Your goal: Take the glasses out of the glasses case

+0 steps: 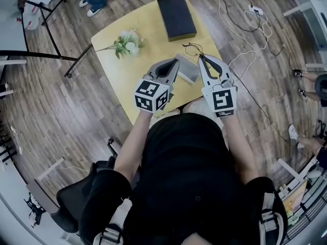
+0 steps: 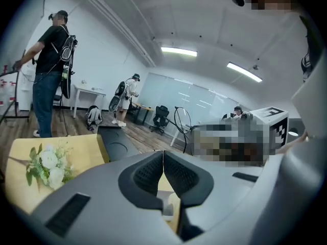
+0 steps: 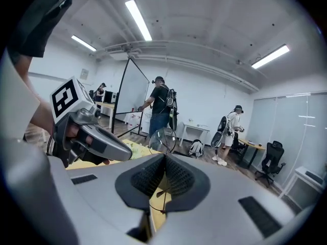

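Observation:
In the head view, thin wire-framed glasses (image 1: 193, 48) hang over the yellow table (image 1: 122, 70) at the tip of my right gripper (image 1: 200, 56). In the right gripper view the jaws (image 3: 164, 156) are shut on a thin temple wire, and a round lens (image 3: 162, 139) stands just above them. The grey glasses case (image 1: 188, 70) lies open on the table between the two grippers. My left gripper (image 1: 177, 60) hovers by the case's left corner. Its jaws (image 2: 163, 152) are shut with nothing between them. A bit of the case (image 2: 166, 206) shows below.
A black flat box (image 1: 177, 16) lies at the table's far edge. A white flower sprig (image 1: 129, 42) rests at the left. Cables (image 1: 245, 34) trail on the wooden floor to the right. People stand further off in the room.

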A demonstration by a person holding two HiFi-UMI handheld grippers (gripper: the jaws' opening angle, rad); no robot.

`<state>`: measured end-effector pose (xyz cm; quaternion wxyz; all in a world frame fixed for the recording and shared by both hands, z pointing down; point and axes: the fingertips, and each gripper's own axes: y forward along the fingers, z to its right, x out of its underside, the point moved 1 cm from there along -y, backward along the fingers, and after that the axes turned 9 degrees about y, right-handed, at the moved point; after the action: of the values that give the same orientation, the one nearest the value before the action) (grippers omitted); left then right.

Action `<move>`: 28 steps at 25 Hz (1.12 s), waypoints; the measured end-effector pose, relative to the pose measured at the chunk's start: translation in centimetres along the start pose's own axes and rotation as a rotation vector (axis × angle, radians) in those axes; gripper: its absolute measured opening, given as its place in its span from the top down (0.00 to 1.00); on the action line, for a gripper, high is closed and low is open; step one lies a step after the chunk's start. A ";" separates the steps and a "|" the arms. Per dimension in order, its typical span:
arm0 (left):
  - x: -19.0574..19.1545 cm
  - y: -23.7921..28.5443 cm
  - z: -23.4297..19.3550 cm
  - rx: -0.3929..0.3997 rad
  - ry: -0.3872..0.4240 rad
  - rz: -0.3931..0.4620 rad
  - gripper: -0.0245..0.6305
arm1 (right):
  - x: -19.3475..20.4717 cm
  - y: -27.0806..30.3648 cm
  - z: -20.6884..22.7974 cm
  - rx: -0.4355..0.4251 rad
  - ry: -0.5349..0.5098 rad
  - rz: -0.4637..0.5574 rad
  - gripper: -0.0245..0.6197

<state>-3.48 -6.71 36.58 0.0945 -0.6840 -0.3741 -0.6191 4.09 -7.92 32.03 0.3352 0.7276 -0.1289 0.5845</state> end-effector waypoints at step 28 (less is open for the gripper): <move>-4.1 -0.7 1.4 -0.008 0.082 0.057 0.93 | -1.8 -4.3 3.2 0.003 0.176 0.110 0.93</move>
<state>-2.66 -7.02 32.27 0.1246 -0.6688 -0.3477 -0.6452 8.48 -7.16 28.59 0.3115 0.6656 -0.1377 0.6640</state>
